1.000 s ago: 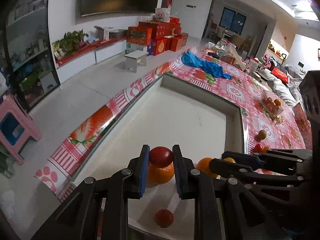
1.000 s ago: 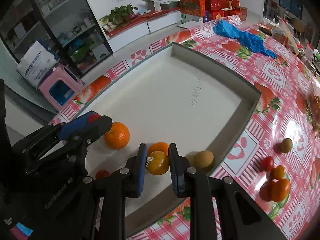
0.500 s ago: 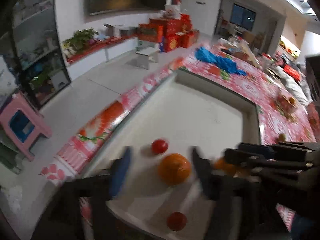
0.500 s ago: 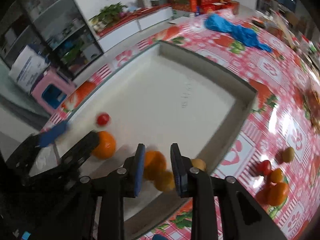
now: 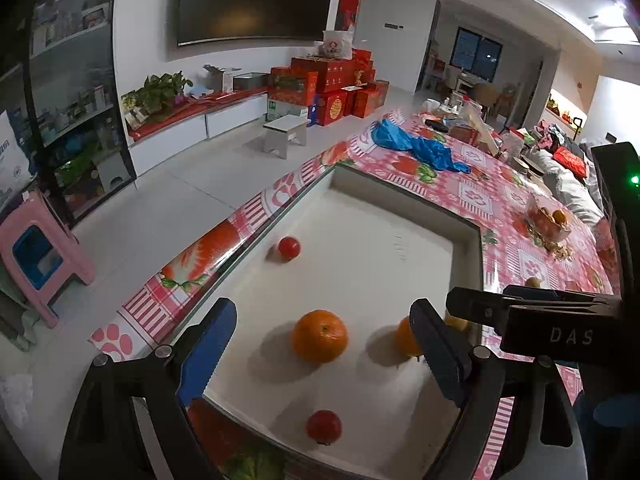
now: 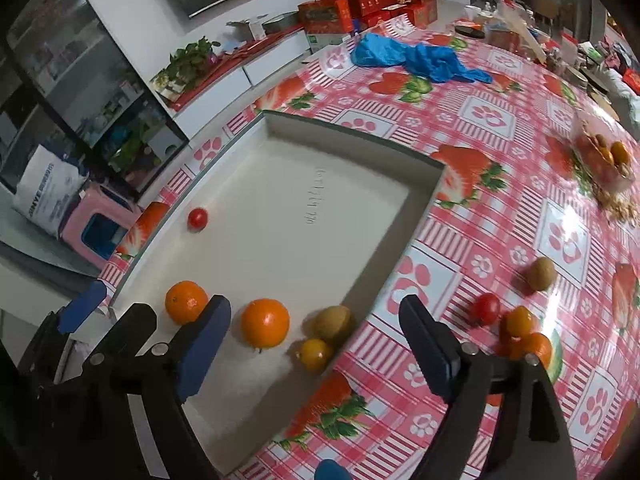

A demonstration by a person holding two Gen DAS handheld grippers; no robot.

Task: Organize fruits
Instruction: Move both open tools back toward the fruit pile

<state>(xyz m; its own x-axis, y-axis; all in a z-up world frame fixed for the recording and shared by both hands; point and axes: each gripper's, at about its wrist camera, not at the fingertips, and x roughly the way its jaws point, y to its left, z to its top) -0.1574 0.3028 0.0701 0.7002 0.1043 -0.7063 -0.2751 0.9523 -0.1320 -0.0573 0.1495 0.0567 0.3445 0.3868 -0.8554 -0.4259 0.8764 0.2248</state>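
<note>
A white tray (image 5: 400, 216) (image 6: 352, 140) lies on the strawberry tablecloth. In it are an orange (image 5: 320, 335) (image 6: 186, 302), a second orange (image 6: 265, 323) (image 5: 406, 336), a kiwi (image 6: 333, 322), a small yellow tomato (image 6: 315, 355), a red tomato near the left wall (image 5: 289, 248) (image 6: 197, 218) and another red tomato (image 5: 324, 426) near the front rim. My left gripper (image 5: 320, 356) is open and empty above the oranges. My right gripper (image 6: 316, 350) is open and empty above the yellow tomato.
Loose fruit lies on the cloth right of the tray: a kiwi (image 6: 541, 273), a red tomato (image 6: 486, 309) and orange tomatoes (image 6: 524, 334). A clear bowl of fruit (image 6: 606, 158) stands further back. A blue cloth (image 6: 416, 58) lies beyond the tray.
Both grippers opened and pulled back. The left let go of the red tomato, which now lies by the tray's left wall. The right let go of the yellow tomato, now beside the kiwi.
</note>
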